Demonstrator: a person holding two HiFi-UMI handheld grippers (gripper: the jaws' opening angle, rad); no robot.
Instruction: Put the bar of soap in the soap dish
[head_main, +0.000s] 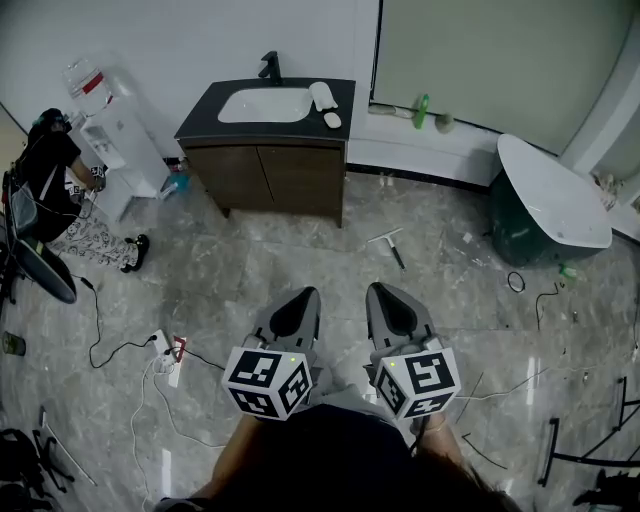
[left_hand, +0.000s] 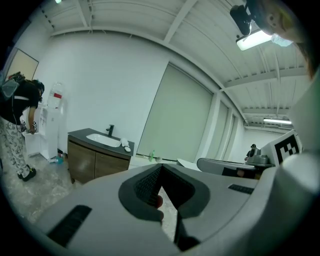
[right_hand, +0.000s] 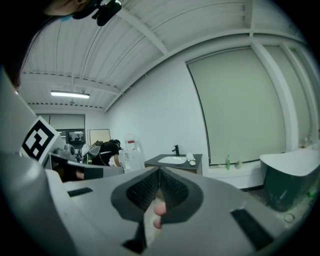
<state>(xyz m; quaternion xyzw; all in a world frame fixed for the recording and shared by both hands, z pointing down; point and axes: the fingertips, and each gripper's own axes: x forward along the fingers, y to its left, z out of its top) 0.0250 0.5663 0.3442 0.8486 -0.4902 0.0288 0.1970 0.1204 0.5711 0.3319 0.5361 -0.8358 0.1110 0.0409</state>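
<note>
A dark-topped vanity (head_main: 200, 122) with a white sink (head_main: 264, 104) stands against the far wall. On its right end lie a long white piece (head_main: 322, 96) and a small white oval (head_main: 332, 120); I cannot tell which is the soap and which the dish. The same two white pieces (left_hand: 125, 145) show small in the left gripper view and again (right_hand: 191, 158) in the right gripper view. My left gripper (head_main: 302, 300) and right gripper (head_main: 384, 298) hover side by side over the floor, far short of the vanity. Both are shut and hold nothing, as the left gripper (left_hand: 160, 169) and right gripper (right_hand: 160, 172) show close up.
A person (head_main: 50, 165) bends by a water dispenser (head_main: 115, 140) at the left. A white tub on a green base (head_main: 545, 200) stands at the right. Cables and a power strip (head_main: 165, 355) lie on the marble floor, a small squeegee (head_main: 390, 245) too. A green bottle (head_main: 422, 108) sits on the ledge.
</note>
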